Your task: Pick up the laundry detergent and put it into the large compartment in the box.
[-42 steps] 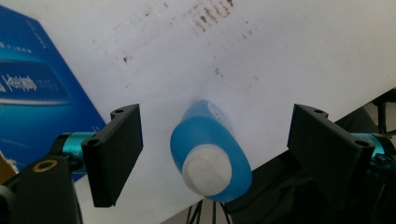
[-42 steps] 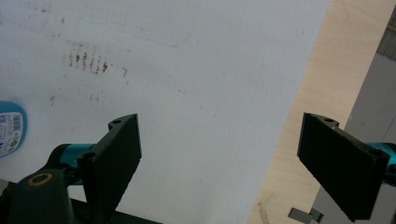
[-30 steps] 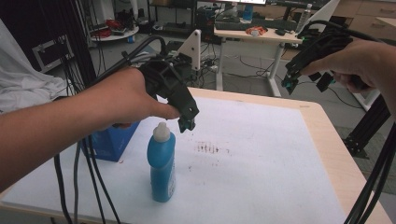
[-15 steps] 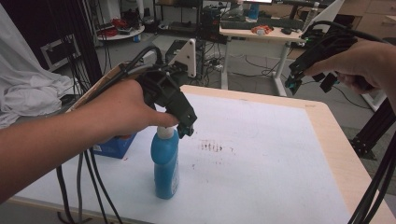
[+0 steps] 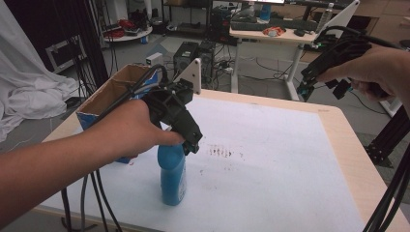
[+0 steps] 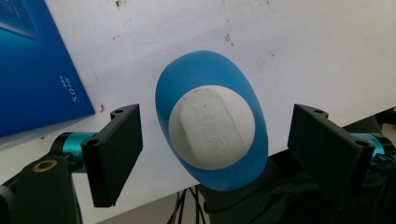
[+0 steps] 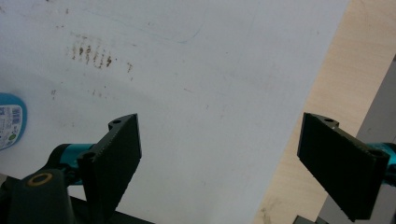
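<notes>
At the far left of the worktop sits an open cardboard box with blue printed sides; nothing has gone into or come out of it as far as you can see. Just right of it stands the blue bottle, upright on the white sheet near the front edge. Your left gripper hangs right over its top, and from the left gripper view the jaws stand wide apart on either side of the white cap, touching nothing. So the approach looks done and the grasp is not yet made: you have the closing, the lift and whatever comes after left to do.

The bottle is a flattened oval in section, smooth blue plastic, with a flat white flip cap bearing raised lettering too small to read. A printed label shows on its side.

Further right, past the brown smudges on the sheet, your right gripper is held high above the far right corner, jaws spread wide and empty.
</notes>
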